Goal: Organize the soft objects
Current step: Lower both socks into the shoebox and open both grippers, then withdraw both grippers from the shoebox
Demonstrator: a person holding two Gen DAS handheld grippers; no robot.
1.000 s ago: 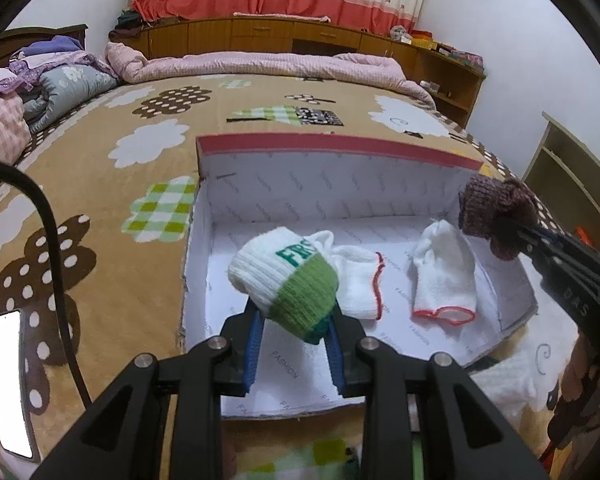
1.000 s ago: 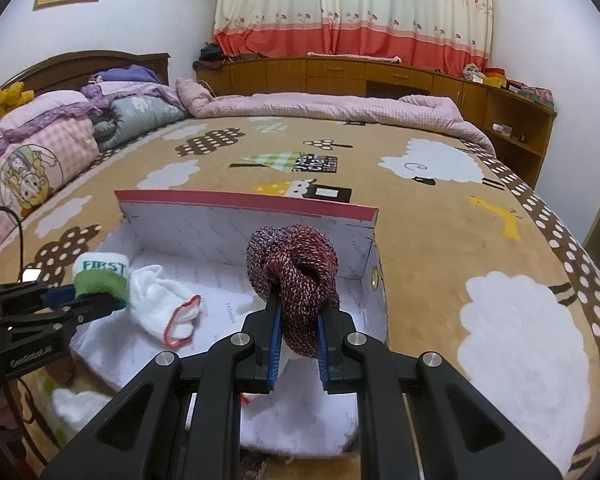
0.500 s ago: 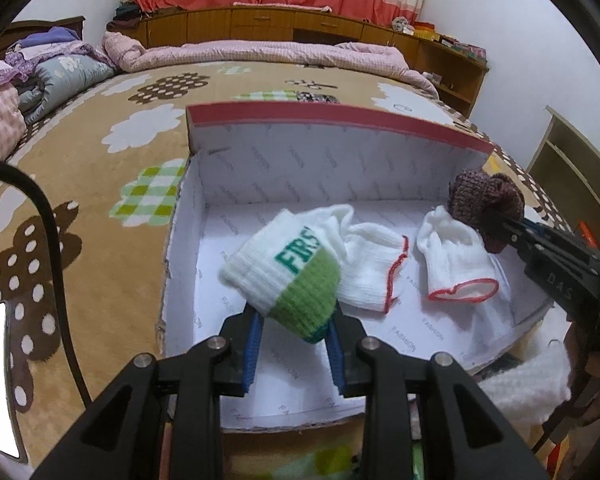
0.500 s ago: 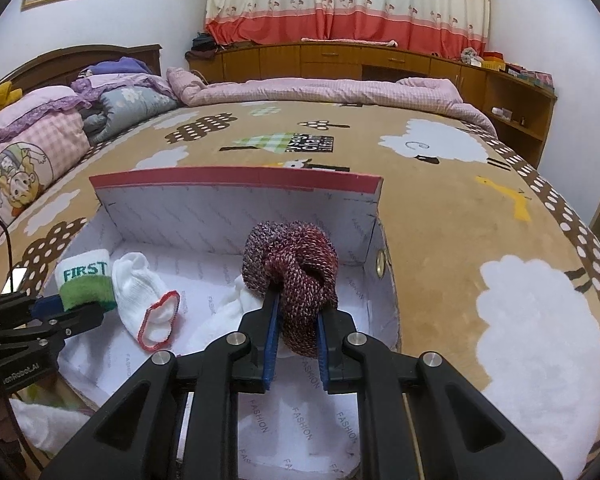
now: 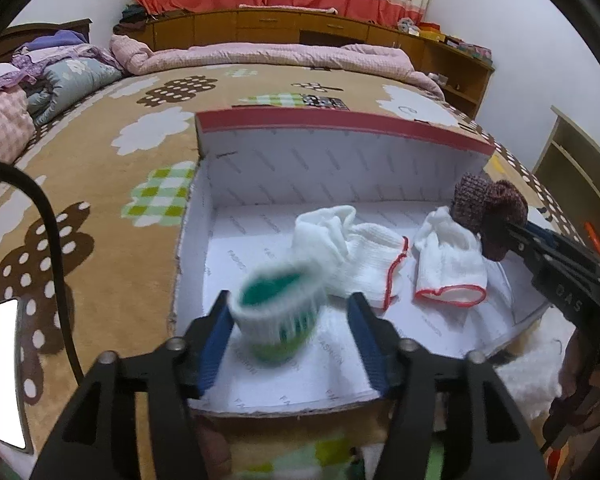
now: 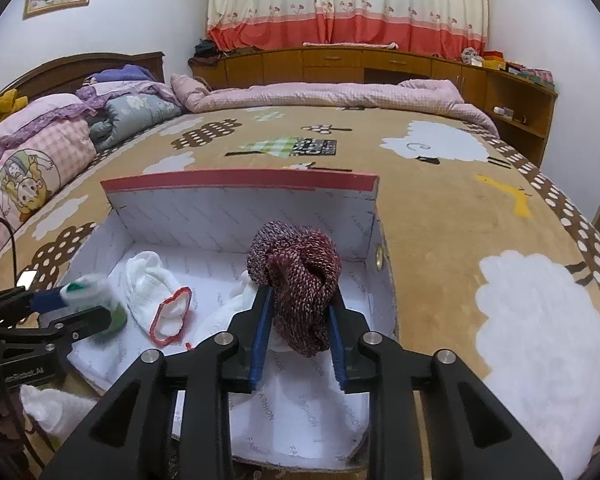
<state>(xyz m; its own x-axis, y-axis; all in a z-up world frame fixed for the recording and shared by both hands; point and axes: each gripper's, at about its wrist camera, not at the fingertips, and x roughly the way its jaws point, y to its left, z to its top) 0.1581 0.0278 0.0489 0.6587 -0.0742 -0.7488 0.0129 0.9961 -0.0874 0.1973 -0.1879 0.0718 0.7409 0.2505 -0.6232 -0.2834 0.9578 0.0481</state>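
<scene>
Over the box, both jaws are opening: blurred green-white sock loose, maroon sock between them.

We find the open box lying on the bed, its raised wall at 12 o'clock. Inside, in the right wrist view, one rolled sock lies at 9 o'clock, and a second at the centre, under the knitted bundle. The banded sock sits over the box floor at 8 o'clock, between our left fingers. Bedding is piled at 10 o'clock; cabinets stand behind the bed.
</scene>
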